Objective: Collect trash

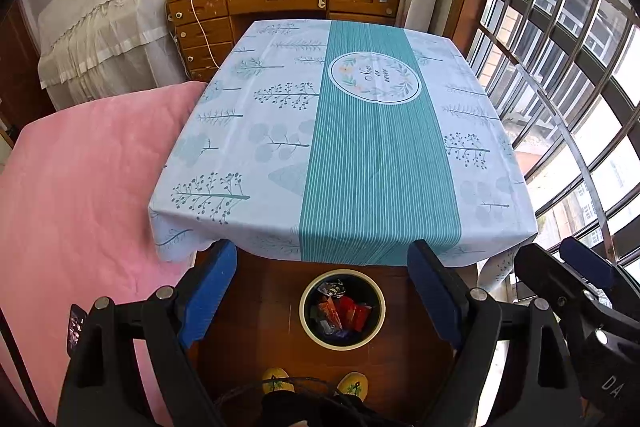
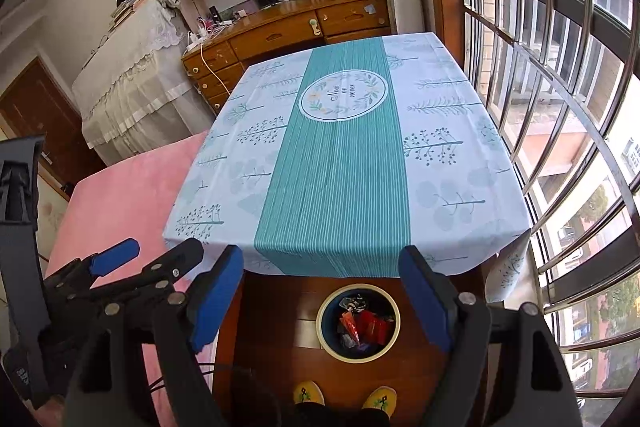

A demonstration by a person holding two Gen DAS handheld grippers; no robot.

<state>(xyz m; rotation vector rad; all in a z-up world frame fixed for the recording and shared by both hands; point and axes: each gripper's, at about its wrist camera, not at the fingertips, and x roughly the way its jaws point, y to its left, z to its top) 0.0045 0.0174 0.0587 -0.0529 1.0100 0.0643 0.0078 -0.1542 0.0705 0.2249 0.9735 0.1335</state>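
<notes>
You're standing at the near edge of the table [image 1: 224,163] with both tools held up and side by side, and nothing is in either of them: the left gripper [image 1: 322,297] has its blue pads spread wide with only air between, and the right gripper [image 2: 322,301] is just as wide and just as empty. Look down between the jaws in either wrist view and there's the bin [image 1: 305,311], a round pale-rimmed can on the wooden floor just in front of your yellow slippers [image 2: 308,393], tucked at the foot of the table. The trash [image 1: 342,309] is in it already, a heap of red, orange and dark wrappers well below the rim. The tablecloth [image 2: 340,163], tree print with the teal stripe down the middle, shows no scrap on it from here, so my read is the collecting is at or near its end. If you mean to close out well, sweep both cameras slowly over the far corners of the cloth and along the pink bed [image 1: 80,187] on your left, since the fisheye squeezes those edges and a small wrapper could hide there. Keep the two tools apart as you turn; they hang near each other now. Should you find a piece, come in low and flat, pinch it by its crinkled edge, and release directly over the bin's mouth.
</notes>
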